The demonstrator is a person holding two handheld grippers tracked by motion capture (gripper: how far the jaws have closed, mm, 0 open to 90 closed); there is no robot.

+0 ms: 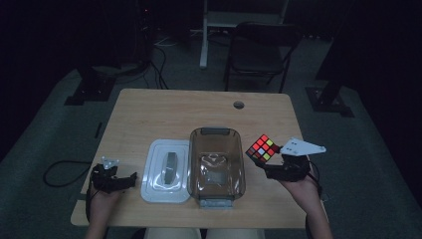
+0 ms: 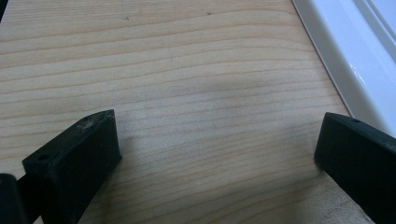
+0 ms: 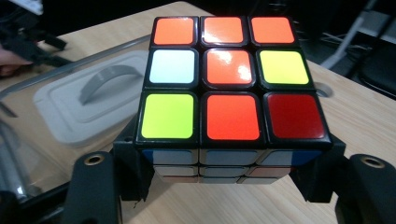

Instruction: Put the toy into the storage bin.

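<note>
Holding the puzzle cube (image 3: 233, 88) clamped by opposite side faces in our right gripper (image 1: 278, 167), above the worktop (image 1: 174, 109) at three o'clock of the clear container (image 1: 217, 164), we judge it light, rigid, glossy-slick; left gripper (image 2: 215, 154) gapes empty.

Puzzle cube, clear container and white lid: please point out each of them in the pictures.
puzzle cube (image 3: 232, 77): right gripper view, on the centre orange sticker of its top face.
clear container (image 1: 217, 167): high view, on its transparent floor.
white lid (image 1: 170, 168): high view, on its grey handle.
</note>
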